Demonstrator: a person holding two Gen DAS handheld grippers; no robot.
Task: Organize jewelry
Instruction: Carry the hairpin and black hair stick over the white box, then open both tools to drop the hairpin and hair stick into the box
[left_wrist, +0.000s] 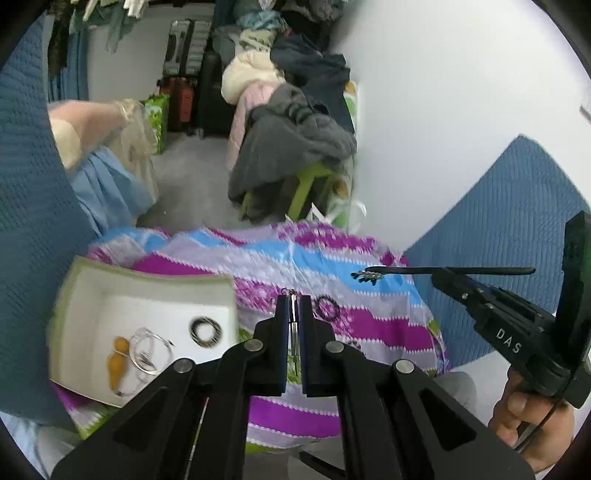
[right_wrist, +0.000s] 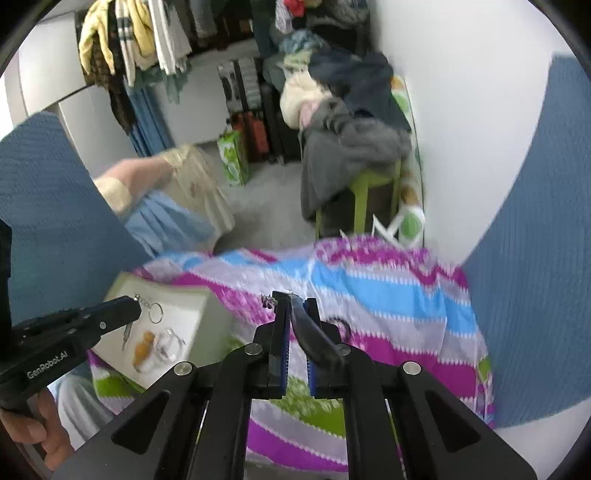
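While both grippers hang above the striped purple, blue and white blanket, each has something pinched between its fingers. The left gripper has its jaws pressed nearly together on a small silver keychain piece, a slim metal pin that runs down between the pads. From the right wrist camera the same left gripper shows from the side, with a short chain and a key ring dangling from its tip over the tray.

The right gripper is clamped on a long black hair clip, which slants back from its tips towards the right finger. In the left wrist view that clip sticks out level to the left of the right gripper, ending in a small toothed, silvery head.

A white tray with a pale green rim sits on the blanket to the left. Inside it lie two orange beads, clear rings just beside them, and a black-and-gold bangle further right. A dark ring-shaped band rests on the blanket, just right of the left gripper's tips.

A bare hand grips the right tool's handle at the near right. Far behind stands a green stool piled with clothes.
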